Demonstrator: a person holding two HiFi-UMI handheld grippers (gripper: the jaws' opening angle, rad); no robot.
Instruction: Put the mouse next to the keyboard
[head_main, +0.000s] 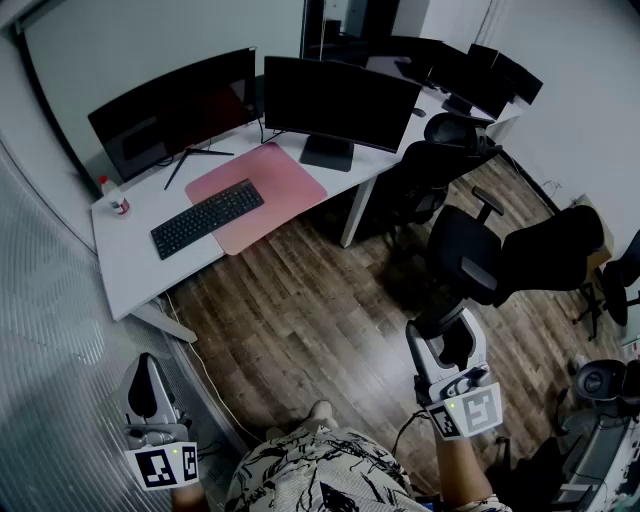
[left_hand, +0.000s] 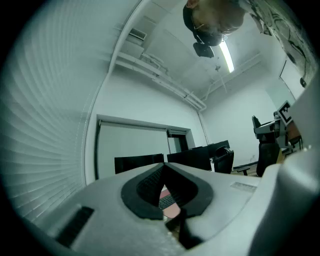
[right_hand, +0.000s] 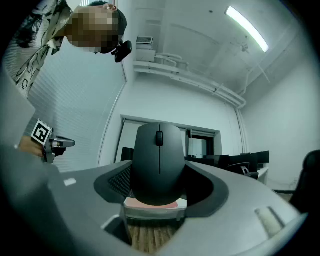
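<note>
A black mouse (right_hand: 159, 162) sits upright between the jaws of my right gripper (right_hand: 159, 172), which is shut on it. In the head view that gripper (head_main: 446, 328) is at the lower right, above the wooden floor, with the mouse (head_main: 457, 342) in it, well short of the desk. The black keyboard (head_main: 207, 217) lies half on a pink mat (head_main: 270, 185) on the white desk (head_main: 125, 260) at the upper left. My left gripper (head_main: 147, 372) hangs at the lower left beside the glass wall, jaw tips together, nothing in it. In its own view the left gripper (left_hand: 162, 169) points level toward the desk.
Two dark monitors (head_main: 175, 115) (head_main: 340, 100) stand behind the keyboard. A small bottle (head_main: 118, 203) is at the desk's left end. Black office chairs (head_main: 470, 250) (head_main: 425, 175) stand on the wooden floor (head_main: 300, 320) right of the desk. A cable runs along the floor by the desk leg.
</note>
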